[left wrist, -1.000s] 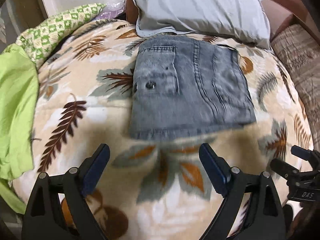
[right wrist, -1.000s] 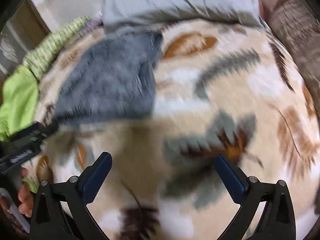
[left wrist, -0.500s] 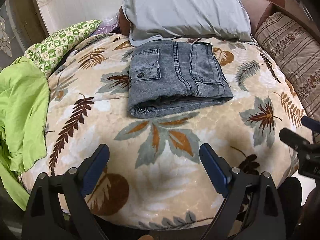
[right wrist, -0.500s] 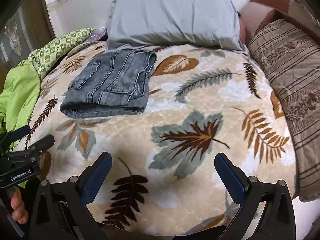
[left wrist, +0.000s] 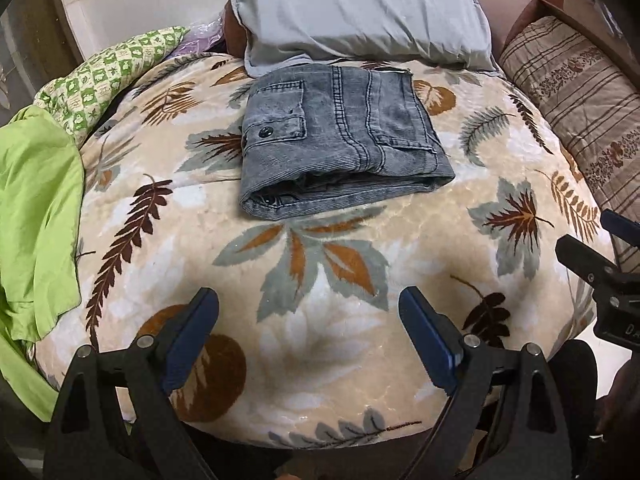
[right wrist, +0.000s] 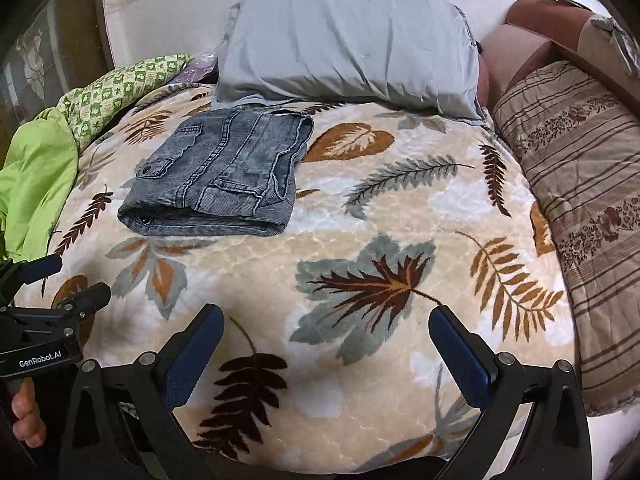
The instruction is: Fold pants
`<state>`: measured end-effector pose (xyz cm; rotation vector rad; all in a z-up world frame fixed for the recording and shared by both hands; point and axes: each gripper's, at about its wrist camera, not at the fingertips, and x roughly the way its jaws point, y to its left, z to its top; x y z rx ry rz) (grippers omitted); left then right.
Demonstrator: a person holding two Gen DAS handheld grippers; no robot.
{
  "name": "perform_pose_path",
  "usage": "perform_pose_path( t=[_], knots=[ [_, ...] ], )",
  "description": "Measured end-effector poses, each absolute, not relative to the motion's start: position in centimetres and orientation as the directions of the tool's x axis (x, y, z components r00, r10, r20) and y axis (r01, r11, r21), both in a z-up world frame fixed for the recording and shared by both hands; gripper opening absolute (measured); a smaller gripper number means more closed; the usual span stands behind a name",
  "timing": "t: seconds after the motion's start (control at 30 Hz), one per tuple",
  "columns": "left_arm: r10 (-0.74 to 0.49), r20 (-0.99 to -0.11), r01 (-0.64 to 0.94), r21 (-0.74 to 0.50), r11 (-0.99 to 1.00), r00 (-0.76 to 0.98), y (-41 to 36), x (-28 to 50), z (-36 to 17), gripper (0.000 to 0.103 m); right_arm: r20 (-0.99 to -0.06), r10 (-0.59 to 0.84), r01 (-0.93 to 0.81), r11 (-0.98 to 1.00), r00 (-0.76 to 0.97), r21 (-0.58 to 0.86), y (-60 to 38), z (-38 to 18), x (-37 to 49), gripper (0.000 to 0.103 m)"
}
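Observation:
The grey denim pants [left wrist: 340, 140] lie folded into a compact rectangle on the leaf-patterned blanket [left wrist: 320, 280], just in front of the grey pillow. They also show in the right wrist view [right wrist: 224, 176], at the left. My left gripper [left wrist: 308, 312] is open and empty, held well back from the pants near the bed's front edge. My right gripper [right wrist: 324, 332] is open and empty, to the right of the pants and far from them. Each gripper shows at the edge of the other's view, the right one [left wrist: 600, 256] and the left one [right wrist: 56, 284].
A grey pillow [left wrist: 360, 12] lies behind the pants. A lime green cloth [left wrist: 36, 208] and a green checked cloth [left wrist: 112, 76] lie at the left. A striped brown cushion [right wrist: 580, 200] runs along the right side. A wall stands behind the bed.
Both grippers have pulled back from the pants toward the bed's front edge. The pants stay folded where they were.

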<state>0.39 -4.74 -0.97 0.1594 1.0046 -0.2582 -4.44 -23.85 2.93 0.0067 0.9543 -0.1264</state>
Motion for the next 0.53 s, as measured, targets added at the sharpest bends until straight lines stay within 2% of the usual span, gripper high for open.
perform_pose_path(
  t=[0.27, 0.53],
  knots=[
    [-0.155, -0.847, 0.317, 0.016, 0.948, 0.508, -5.2, 0.3, -0.6, 0.093, -0.81, -0.115, 0.117, 0.991, 0.574, -0.058, -24.2, 3.1, -4.4, 0.103],
    [-0.21, -0.786, 0.349, 0.007, 0.937, 0.581, -5.6, 0.0, 2.9, 0.093, -0.809, -0.121, 0.123, 0.991, 0.575, -0.061, -24.6, 3.3, -4.4, 0.103]
  ],
)
